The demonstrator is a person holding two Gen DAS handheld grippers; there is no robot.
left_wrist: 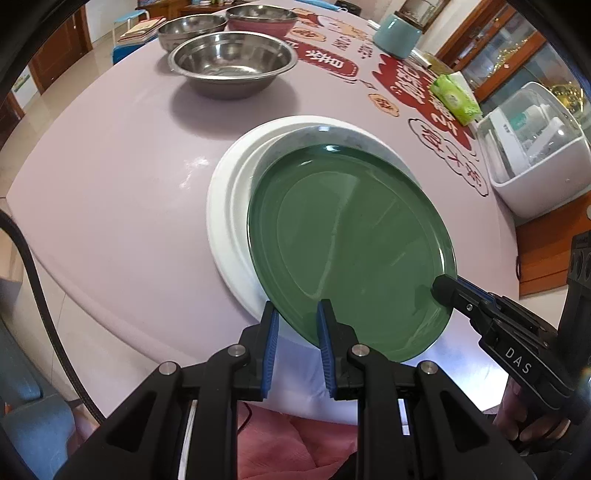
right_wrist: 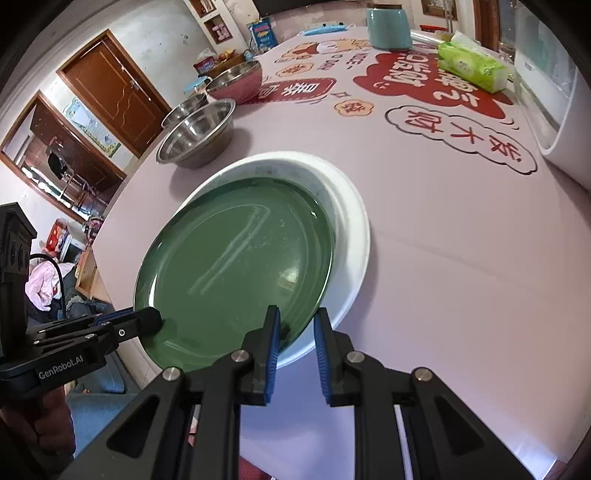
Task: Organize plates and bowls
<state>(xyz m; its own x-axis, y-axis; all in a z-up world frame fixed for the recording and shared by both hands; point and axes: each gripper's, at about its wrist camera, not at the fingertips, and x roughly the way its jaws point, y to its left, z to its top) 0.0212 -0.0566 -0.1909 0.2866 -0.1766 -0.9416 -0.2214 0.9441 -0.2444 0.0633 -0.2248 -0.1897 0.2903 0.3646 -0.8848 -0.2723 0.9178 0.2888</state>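
A dark green plate [left_wrist: 351,251] [right_wrist: 240,266] hangs tilted over a larger white plate [left_wrist: 225,206] [right_wrist: 354,236] on the lilac table. Its far edge sits low inside the white plate and its near edge is raised. My left gripper [left_wrist: 297,314] is shut on the plate's near rim. My right gripper [right_wrist: 297,319] is shut on the rim further round. Each wrist view also shows the other gripper clamped on the rim, the right gripper [left_wrist: 443,290] and the left gripper [right_wrist: 155,317].
Two steel bowls [left_wrist: 232,62] [left_wrist: 192,29] and a pink bowl [left_wrist: 262,20] stand at the far left. A teal canister [left_wrist: 397,35], a green tissue pack [left_wrist: 456,98] and a white lidded box [left_wrist: 532,155] line the right side. The table's near edge is just below the plates.
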